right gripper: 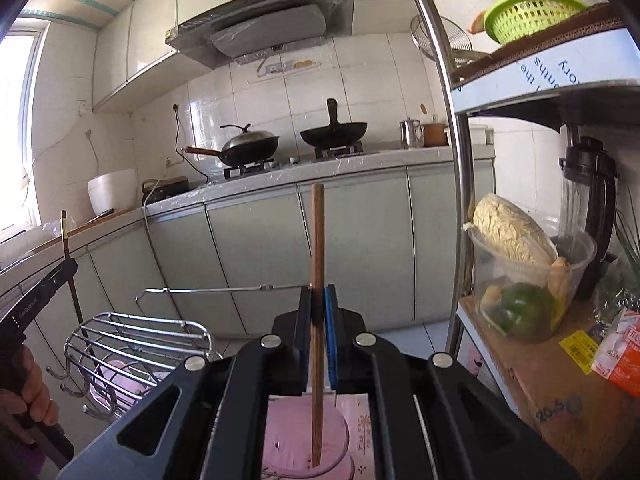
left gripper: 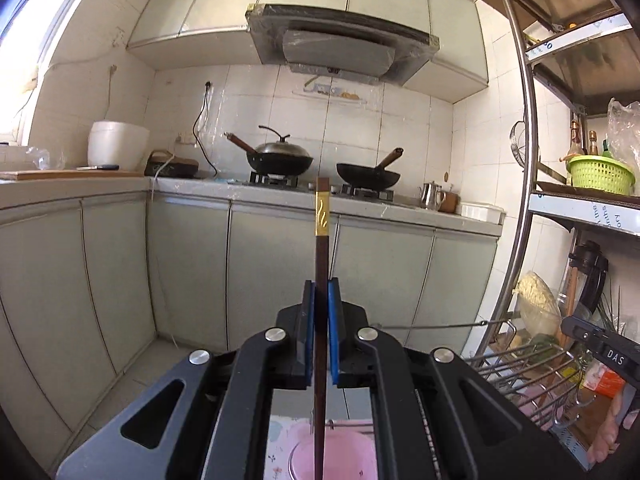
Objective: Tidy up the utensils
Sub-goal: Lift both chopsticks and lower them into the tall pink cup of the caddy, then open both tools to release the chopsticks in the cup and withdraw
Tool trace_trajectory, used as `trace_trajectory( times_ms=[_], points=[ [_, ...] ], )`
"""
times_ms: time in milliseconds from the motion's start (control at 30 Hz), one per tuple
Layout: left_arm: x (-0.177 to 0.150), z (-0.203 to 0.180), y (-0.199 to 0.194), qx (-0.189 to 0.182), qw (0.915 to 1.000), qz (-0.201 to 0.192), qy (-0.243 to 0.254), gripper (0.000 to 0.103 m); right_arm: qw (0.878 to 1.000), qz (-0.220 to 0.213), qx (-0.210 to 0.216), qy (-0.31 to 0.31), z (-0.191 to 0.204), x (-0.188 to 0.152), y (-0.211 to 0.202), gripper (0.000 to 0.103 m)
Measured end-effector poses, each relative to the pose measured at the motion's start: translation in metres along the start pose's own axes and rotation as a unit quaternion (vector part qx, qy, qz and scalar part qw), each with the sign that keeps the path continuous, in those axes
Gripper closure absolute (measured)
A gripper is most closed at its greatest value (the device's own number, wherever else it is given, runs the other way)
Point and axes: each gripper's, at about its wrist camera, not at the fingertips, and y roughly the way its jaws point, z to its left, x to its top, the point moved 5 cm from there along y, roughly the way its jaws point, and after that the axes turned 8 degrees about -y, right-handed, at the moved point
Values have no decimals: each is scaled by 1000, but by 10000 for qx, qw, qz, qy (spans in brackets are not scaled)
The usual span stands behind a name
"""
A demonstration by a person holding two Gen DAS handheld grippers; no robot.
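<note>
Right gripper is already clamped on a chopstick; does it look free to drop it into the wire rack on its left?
Probably yes: the wire rack sits open-topped beside the right gripper, though the left gripper hovers close.

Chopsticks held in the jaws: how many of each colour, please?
Dark brown chopstick with gold band, in left gripper: 1
Light brown wooden chopstick, in right gripper: 1
Total: 2
</note>
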Motion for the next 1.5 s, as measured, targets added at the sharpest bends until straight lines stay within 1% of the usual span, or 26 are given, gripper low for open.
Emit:
trace_trajectory(
  times_ms=[167,233,333,433,500,533,567,633,700,733,900,1067,1133,1300,1400,1433,1467,1500],
  points=[
    [-22,13,4,1,9983,549,-194,98,9990,421,8,-123,5,-14,8,97],
    [-29,16,6,10,9972,715,-226,98,9989,430,-30,-183,7,-17,7,97],
    [-37,17,7,7,9956,914,-197,98,9984,510,-16,-222,9,-18,6,97],
    [-40,15,6,35,9955,939,-155,98,9968,758,31,-269,13,-23,11,96],
    [-40,14,6,62,9949,991,-155,97,9962,825,39,-288,15,-25,12,93],
    [-41,14,7,76,9943,1053,-147,95,9960,850,28,-282,15,-26,12,86],
    [-41,14,7,83,9937,1105,-138,93,9959,864,15,-260,15,-26,11,76],
    [-40,13,6,116,9936,1122,-112,73,9960,861,12,-221,15,-25,8,68],
    [-37,11,2,155,9942,1065,-46,65,9961,860,15,-219,16,-24,4,66],
    [-35,10,0,149,9943,1054,-13,63,9960,870,14,-224,16,-24,1,66],
    [-29,6,-18,62,9937,1117,-46,59,9959,899,25,-106,16,-26,-17,65],
    [-22,1,-41,-42,9938,1114,9,58,9949,991,132,116,20,-36,-38,65],
    [-20,0,-51,-70,9939,1096,72,57,9947,1010,138,145,21,-41,-46,65],
    [-16,-4,-74,-49,9931,1085,439,57,9934,1104,223,203,26,-55,-63,65],
    [-16,-7,-85,-26,9927,1094,500,55,9929,1156,249,161,33,-62,-69,64],
    [-17,-8,-88,-20,9926,1112,492,53,9928,1162,262,139,36,-64,-70,60],
    [-18,-8,-91,-24,9924,1128,482,53,9927,1163,285,116,40,-66,-71,52],
    [-19,-9,-94,-22,9924,1134,470,52,9927,1162,297,104,43,-67,-72,50]
  ],
)
